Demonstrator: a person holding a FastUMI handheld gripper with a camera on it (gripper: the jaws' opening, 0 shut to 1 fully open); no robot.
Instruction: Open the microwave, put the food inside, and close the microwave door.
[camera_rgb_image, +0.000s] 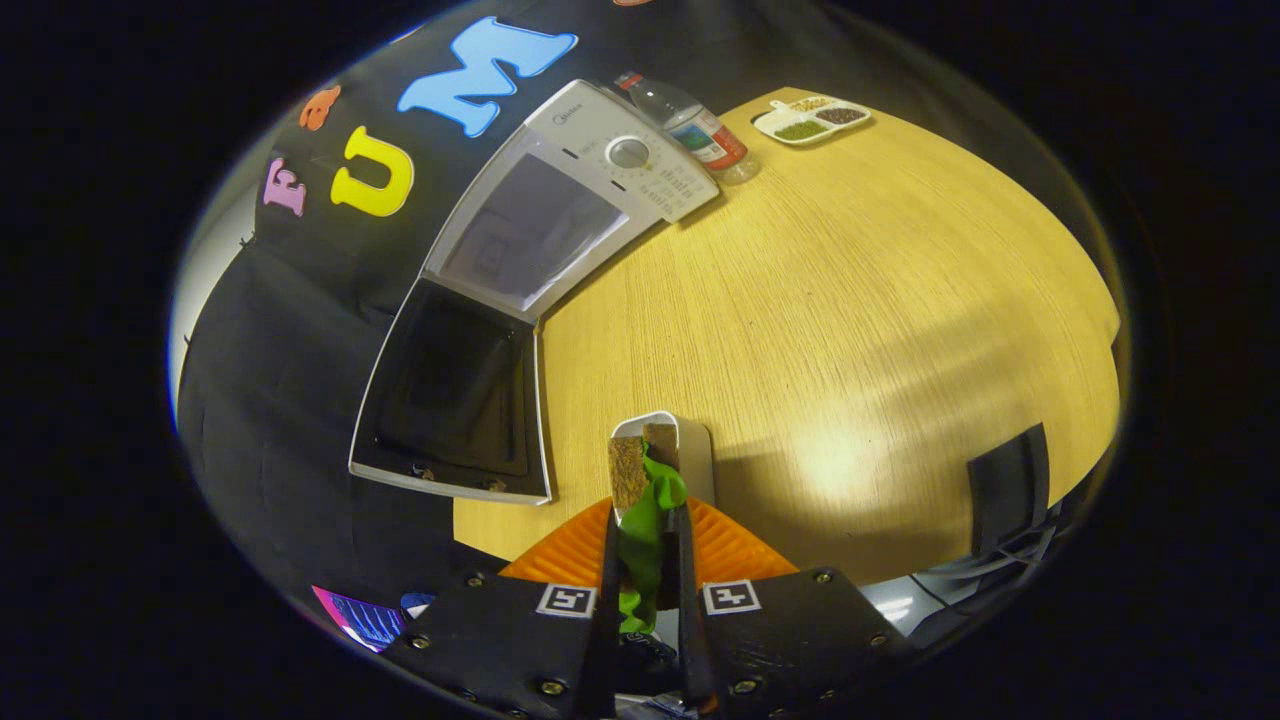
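A fisheye view looks forward along a hand-held gripper (645, 530) over a round wooden surface (850, 330). The gripper's two dark fingers (608, 560) stand close together and are clenched on the food (650, 500), a small white tray holding a green leafy piece and brown cork-like blocks, with an orange ridged part spreading out under it. The tray sits between the fingers and juts just ahead of their tips, held level, probably so nothing slides off during the carry.

The microwave (590, 190) stands at about 11 o'clock from the gripper, well apart from it, against the black cloth wall. Its door (455, 390) is swung fully open toward 10 o'clock, hanging out past the edge of the surface, and the pale opening faces the gripper (so the first step looks done). The open door leaves a clear path from the gripper to the opening.

Just beside the microwave's control panel, at about 12 o'clock, a plastic bottle (700, 130) with a red cap lies tilted. Farther off, near 1 o'clock, a white divided dish (812, 120) holds small portions of green and brown bits. A dark flat object (1008, 480) sits at the surface's edge at 3 o'clock.

The food is not yet inside; the next move is likely a carry forward and left into the opening.
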